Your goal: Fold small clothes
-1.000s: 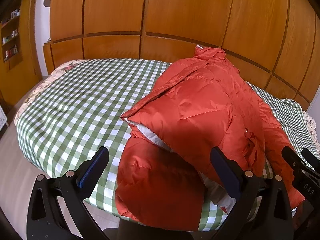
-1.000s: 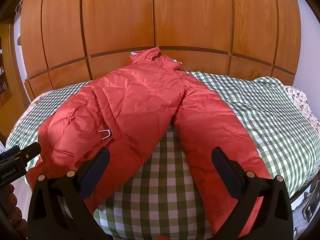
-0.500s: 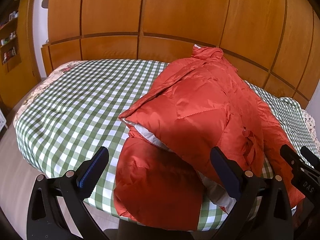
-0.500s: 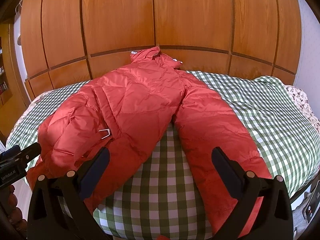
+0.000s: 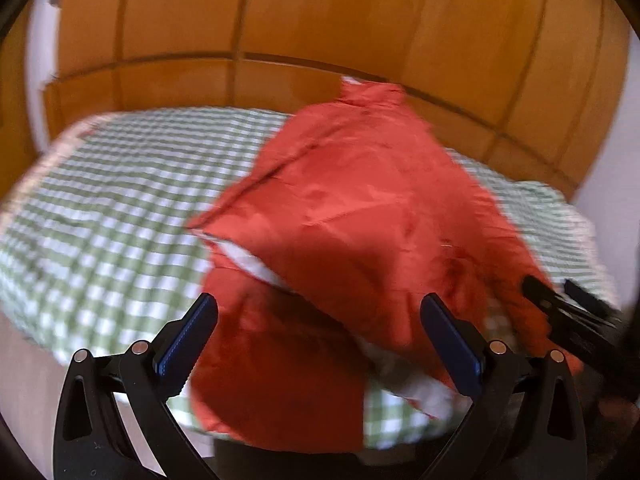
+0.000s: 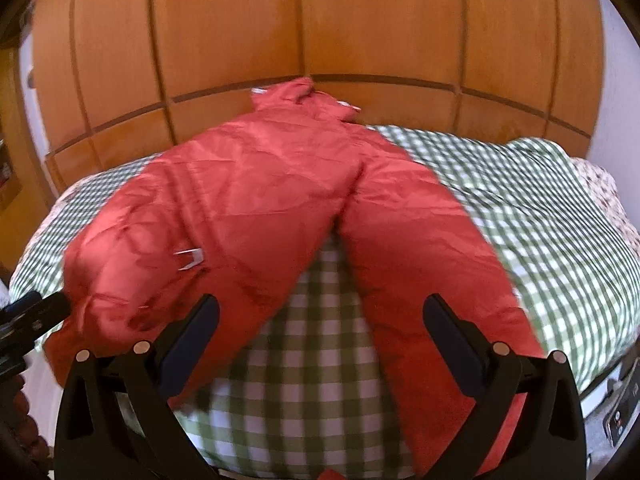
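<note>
As jaws gape, jacket (image 6: 256, 204) lies beyond

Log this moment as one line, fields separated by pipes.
stage: pre-grasp | left gripper: open, empty | right gripper: open, empty | orange-red padded jacket: lying on green-checked bedspread, one side folded over

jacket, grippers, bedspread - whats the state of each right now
orange jacket: spread on the bed, one sleeve folded over the body, the other lying out straight
left gripper: open, holding nothing
right gripper: open, holding nothing
checked bedspread: laid over the bed, slightly rumpled
</note>
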`<move>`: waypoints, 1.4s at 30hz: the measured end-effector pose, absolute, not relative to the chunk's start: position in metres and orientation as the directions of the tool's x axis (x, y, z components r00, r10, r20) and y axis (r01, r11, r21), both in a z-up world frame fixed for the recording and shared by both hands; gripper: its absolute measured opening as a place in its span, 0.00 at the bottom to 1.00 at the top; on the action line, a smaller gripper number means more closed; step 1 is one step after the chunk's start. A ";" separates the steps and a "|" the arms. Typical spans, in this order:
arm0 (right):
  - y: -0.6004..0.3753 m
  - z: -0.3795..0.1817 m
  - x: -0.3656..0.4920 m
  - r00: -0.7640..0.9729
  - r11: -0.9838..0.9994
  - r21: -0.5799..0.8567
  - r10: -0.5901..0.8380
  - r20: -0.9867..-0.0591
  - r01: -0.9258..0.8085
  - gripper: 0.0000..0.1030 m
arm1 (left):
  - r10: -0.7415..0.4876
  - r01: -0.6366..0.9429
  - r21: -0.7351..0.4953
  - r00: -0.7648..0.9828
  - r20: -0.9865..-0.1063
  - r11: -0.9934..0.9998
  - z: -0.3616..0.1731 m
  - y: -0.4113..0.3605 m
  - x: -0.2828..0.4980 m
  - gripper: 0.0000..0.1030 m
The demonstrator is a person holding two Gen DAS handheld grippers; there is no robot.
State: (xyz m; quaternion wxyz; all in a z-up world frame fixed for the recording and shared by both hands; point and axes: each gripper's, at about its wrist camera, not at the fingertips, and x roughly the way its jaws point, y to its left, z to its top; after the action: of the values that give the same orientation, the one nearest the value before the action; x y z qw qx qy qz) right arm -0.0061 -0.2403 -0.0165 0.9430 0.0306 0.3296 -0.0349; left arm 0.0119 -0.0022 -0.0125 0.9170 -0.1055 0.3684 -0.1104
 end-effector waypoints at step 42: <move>-0.506 -0.071 0.155 0.406 0.735 -0.508 -0.674 -0.617 0.449 0.53 | -0.053 -0.185 -0.290 0.754 -0.654 0.939 -0.035 0.098 0.040 0.97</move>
State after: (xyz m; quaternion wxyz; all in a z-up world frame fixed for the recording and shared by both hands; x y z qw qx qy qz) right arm 0.1547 -0.5063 -0.0707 0.8279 -0.1320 0.4268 -0.3392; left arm 0.0395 0.0982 -0.0350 0.9208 -0.1711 0.3487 0.0358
